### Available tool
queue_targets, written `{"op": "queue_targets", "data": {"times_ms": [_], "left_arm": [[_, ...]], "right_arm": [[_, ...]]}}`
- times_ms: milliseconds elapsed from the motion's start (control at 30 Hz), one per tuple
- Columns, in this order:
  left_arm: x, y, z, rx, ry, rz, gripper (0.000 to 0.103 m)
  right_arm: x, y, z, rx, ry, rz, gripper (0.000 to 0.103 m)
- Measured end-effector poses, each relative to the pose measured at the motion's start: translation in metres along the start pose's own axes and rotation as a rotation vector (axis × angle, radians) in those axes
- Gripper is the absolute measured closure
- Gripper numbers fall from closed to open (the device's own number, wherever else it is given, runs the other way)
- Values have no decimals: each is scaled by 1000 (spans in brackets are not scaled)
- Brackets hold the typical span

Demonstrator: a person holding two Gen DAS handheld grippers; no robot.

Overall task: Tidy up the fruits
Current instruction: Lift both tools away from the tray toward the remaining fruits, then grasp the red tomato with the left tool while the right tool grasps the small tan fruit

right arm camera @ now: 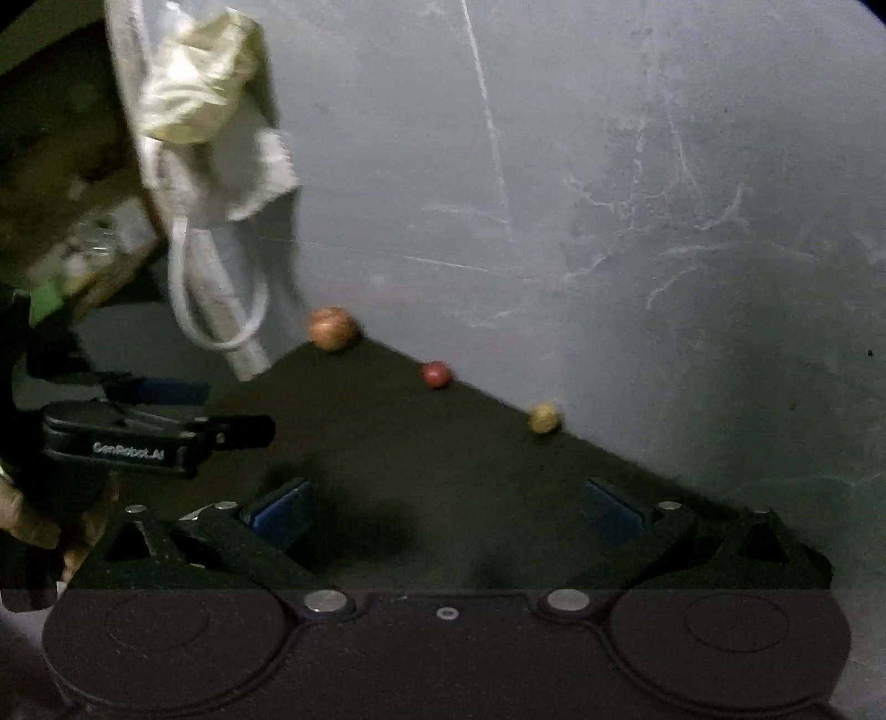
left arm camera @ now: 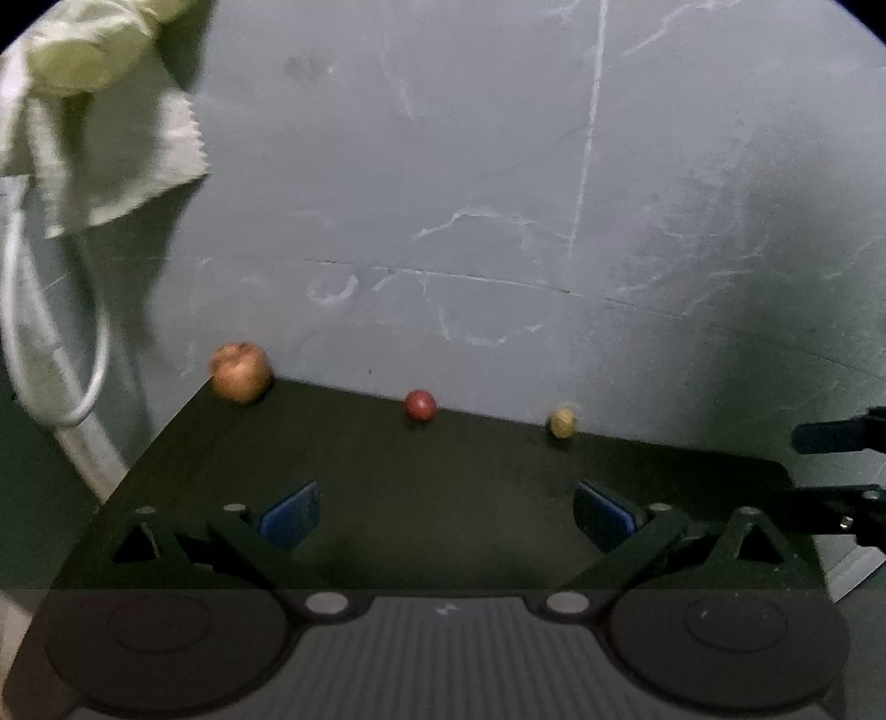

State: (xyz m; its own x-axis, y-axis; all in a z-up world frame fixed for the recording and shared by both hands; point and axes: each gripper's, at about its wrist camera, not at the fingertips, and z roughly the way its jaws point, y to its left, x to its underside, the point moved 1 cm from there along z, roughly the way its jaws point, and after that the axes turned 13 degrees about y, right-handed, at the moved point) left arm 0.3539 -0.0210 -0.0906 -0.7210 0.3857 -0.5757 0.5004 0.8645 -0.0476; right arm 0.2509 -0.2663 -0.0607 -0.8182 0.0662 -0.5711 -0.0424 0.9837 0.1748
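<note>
Three fruits line the far edge of a dark table (left arm camera: 443, 459) against the grey wall: a brownish-orange apple (left arm camera: 241, 371) (right arm camera: 332, 328) at the left corner, a small red fruit (left arm camera: 420, 406) (right arm camera: 436, 374) in the middle, and a small yellow fruit (left arm camera: 562, 423) (right arm camera: 542, 417) to the right. My left gripper (left arm camera: 447, 512) hovers over the near part of the table, open, with nothing between its blue pads (left arm camera: 290, 512). My right gripper (right arm camera: 447, 512) is also open and empty. The left gripper (right arm camera: 221, 412) shows at the left of the right wrist view, and the right gripper (left arm camera: 819, 468) pokes in at the right edge of the left wrist view.
A pale cloth bundle (left arm camera: 83, 50) (right arm camera: 199, 99) and a looped white cable (left arm camera: 66, 360) (right arm camera: 216, 299) hang at the table's left. A cluttered brown shelf (right arm camera: 66, 166) stands further left. A hand (right arm camera: 27, 520) holds the left gripper. The scratched grey wall (left arm camera: 554, 194) closes off the back.
</note>
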Motion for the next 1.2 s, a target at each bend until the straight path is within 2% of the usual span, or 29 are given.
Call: {"op": "queue_targets", "data": {"times_ms": [233, 400, 533, 633, 833, 1033, 1100, 1200], "left_arm": [[-39, 33, 87, 60, -6, 141, 3], [-58, 45, 138, 82, 13, 150, 8], [-67, 49, 166, 95, 25, 146, 18], [-70, 44, 187, 97, 40, 157, 24], [-66, 29, 209, 78, 40, 216, 39], [-64, 25, 221, 73, 41, 223, 50], [-64, 25, 224, 80, 46, 218, 57], [-61, 24, 224, 77, 40, 234, 63]], "right_arm": [[-35, 13, 43, 170, -34, 134, 3], [-47, 11, 79, 275, -15, 202, 6], [-51, -1, 111, 321, 6, 282, 13], [-50, -9, 129, 331, 24, 328, 15], [-51, -16, 155, 331, 38, 340, 16], [-56, -16, 171, 320, 42, 338, 21], [-57, -17, 175, 323, 48, 335, 22], [-63, -16, 179, 338, 49, 342, 23]]}}
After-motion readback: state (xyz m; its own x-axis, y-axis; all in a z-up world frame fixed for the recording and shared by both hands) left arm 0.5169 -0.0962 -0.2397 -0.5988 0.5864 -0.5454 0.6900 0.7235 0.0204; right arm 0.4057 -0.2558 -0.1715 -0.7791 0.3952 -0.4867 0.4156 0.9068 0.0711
